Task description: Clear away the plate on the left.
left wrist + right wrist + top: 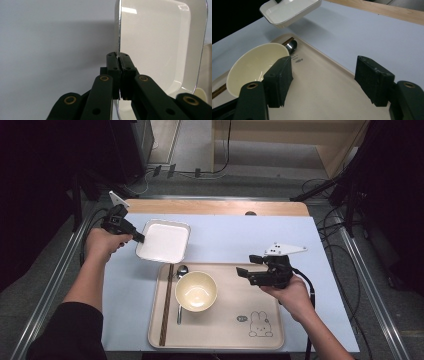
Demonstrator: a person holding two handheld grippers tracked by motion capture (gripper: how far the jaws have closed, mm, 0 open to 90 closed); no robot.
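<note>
Left gripper: clamped on white rectangular dish's left rim, lifted just beyond beige tray.
Right gripper: released, empty, over tray.

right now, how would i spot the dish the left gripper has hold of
Start at the beige plastic tray on the pale blue mat. Just beyond its far left corner hangs a white rectangular dish, pinched at its edge by the left gripper. Unlike the round cream bowl, it is square-cornered and shallow.
</note>
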